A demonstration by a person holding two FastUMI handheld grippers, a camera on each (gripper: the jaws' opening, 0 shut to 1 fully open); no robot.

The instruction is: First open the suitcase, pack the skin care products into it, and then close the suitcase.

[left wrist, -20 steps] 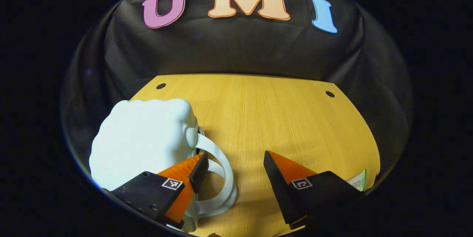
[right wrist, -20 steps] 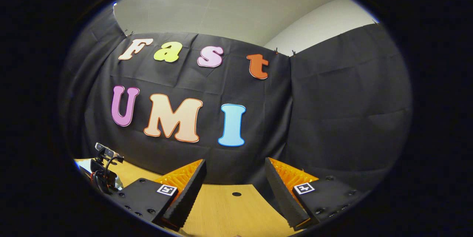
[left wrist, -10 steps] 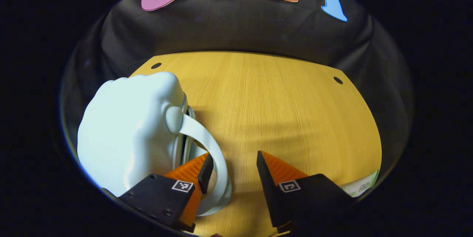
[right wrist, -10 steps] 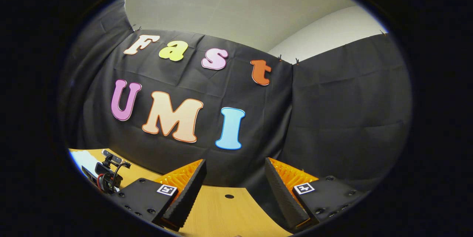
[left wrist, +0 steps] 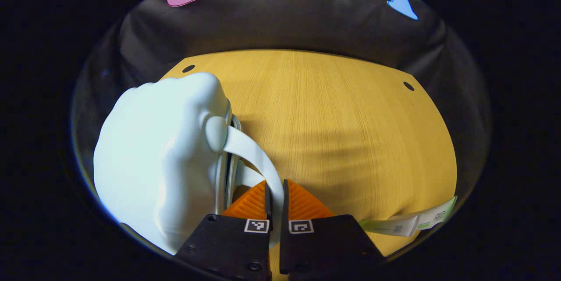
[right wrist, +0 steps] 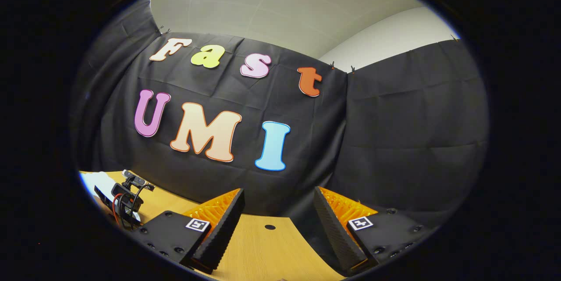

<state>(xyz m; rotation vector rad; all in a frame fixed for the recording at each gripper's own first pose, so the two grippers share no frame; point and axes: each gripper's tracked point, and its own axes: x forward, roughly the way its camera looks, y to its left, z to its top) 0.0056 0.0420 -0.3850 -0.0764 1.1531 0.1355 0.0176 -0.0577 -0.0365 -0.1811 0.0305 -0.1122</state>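
At the near edge of the left gripper view, the left gripper (left wrist: 275, 193) has its two fingers pressed together on the pale, curved plastic handle (left wrist: 252, 151) of a small, rounded, mint-white hard-shell suitcase (left wrist: 153, 158), which lies on the left side of the yellow wood-grain table (left wrist: 342, 132). The handle arches out from the case's right flank toward the camera, and the fingers pinch it close to its near end. Beside the handle, the seam between the two shells shows as a narrow dark line, so the case appears shut, though the fisheye bend makes this hard to confirm. To the near right, a flat white-and-green skin care tube (left wrist: 410, 224) lies at the table's edge, well apart from the suitcase.

Over in the right gripper view, the right gripper (right wrist: 278, 215) hangs with its fingers spread wide and nothing between them, pointed over the table toward the black cloth wall (right wrist: 394, 140). A small black camera rig with red and black wires (right wrist: 125, 195) stands at the far left of that view.

Opening the suitcase looks to be the step in hand, with packing not yet begun. The next move likely calls for a firm hold on the handle to steady or lift one shell, while the free gripper comes across to part the halves.
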